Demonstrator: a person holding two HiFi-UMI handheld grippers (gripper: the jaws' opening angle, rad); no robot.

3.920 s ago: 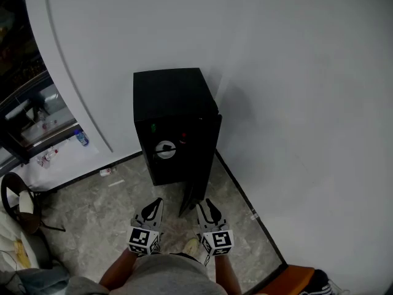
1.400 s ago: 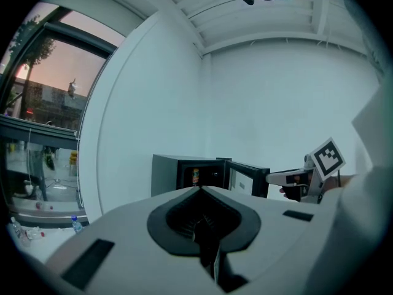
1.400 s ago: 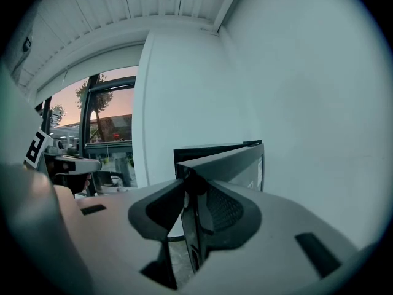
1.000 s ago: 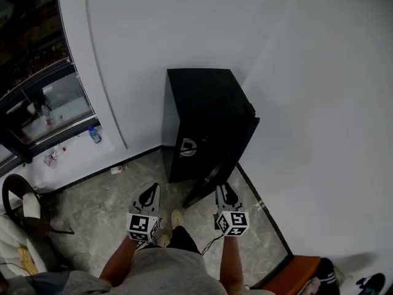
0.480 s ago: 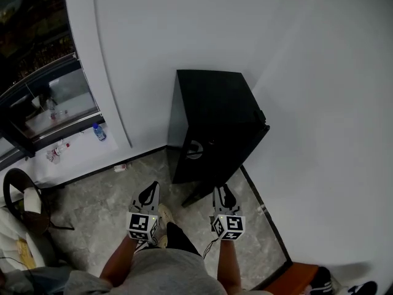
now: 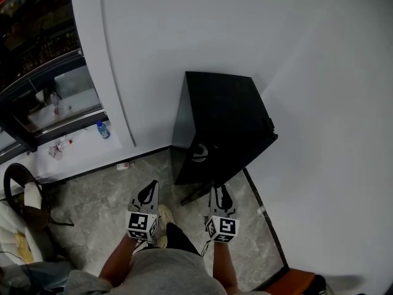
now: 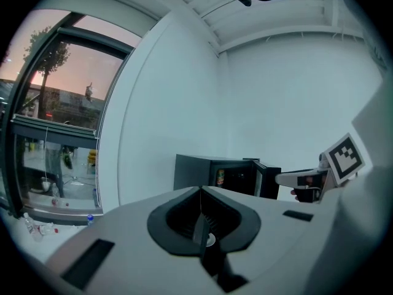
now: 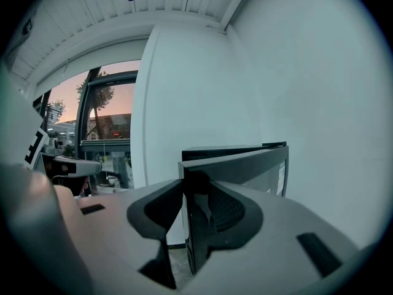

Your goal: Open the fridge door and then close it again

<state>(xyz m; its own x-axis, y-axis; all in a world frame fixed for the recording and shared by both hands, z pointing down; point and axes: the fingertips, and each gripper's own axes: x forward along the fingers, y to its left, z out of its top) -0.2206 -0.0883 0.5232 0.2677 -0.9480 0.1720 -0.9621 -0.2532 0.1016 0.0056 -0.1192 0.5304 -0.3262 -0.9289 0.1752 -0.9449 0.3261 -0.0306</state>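
The left tool (image 6: 148, 191) hangs shut and empty over the stone floor (image 6: 92, 208). Ahead, the black mini fridge (image 6: 224, 112) stands in the white corner (its door (image 8: 245, 168) swung open). The right tool (image 6: 220, 193) has just been spreading its jaws, with the door's free edge between them.

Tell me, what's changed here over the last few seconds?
The door looks to have swung partway back toward shut, with the right gripper at its free edge. That gripper's jaws have just been opening, the door's edge between them, so it seems to be letting go. Unchanged: the fridge itself has not moved, and the left gripper is shut and empty.
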